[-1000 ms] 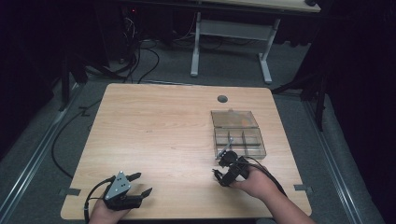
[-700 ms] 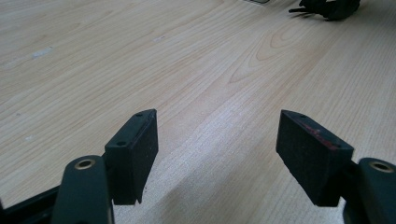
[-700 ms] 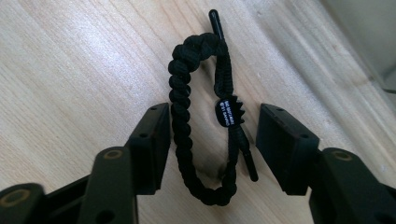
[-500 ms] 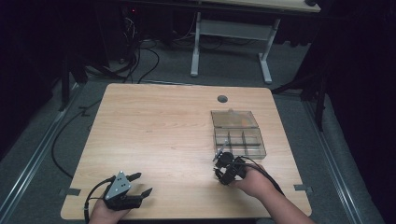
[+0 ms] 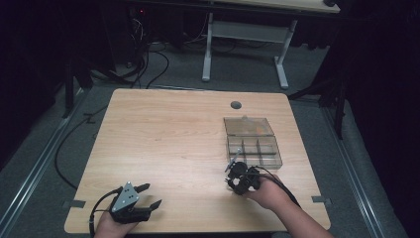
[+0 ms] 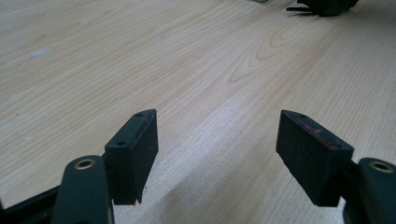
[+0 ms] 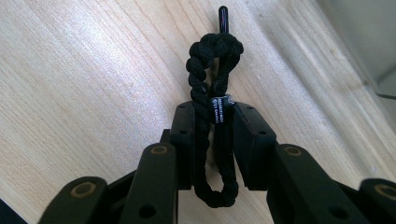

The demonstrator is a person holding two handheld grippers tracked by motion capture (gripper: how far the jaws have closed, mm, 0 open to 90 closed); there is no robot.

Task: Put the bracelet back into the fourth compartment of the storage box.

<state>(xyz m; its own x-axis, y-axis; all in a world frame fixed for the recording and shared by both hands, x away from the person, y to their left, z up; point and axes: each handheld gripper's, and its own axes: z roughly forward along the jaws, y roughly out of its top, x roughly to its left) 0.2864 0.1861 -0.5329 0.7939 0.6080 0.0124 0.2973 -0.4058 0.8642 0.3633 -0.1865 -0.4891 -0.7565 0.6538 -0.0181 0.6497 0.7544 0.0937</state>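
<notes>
Pinching a black twisted cord point(image 7: 212, 93) between its two jaws, the right claw point(image 5: 236, 174) is sitting at the near right part of the wooden counter point(image 5: 168, 144), held in the person's right hand point(image 5: 265, 193). In the right gripper view the jaws are closing on the cord from both sides. The cord is making a loop beyond the jaws, with a small tag on it and a thin dark tip pointing away, and a second loop is hanging down between the jaws toward the camera. The cord is lying just over the wood surface; whether it is touching the wood I cannot tell.

Just beyond the right claw, toward the far side, a clear plastic box point(image 5: 253, 150) with several compartments is resting on the counter, with its transparent lid point(image 5: 247, 126) lying open on the far side. What is lying inside the compartments is too small to tell.

The left claw point(image 5: 150, 195) is staying at the near left corner of the counter, in the person's left hand point(image 5: 115, 229). Its jaws are standing wide apart with nothing between them, and in the left gripper view only bare wood is lying under them. The two claws are well apart from each other.

A round hole point(image 5: 236, 105) is showing in the counter near its far edge.
</notes>
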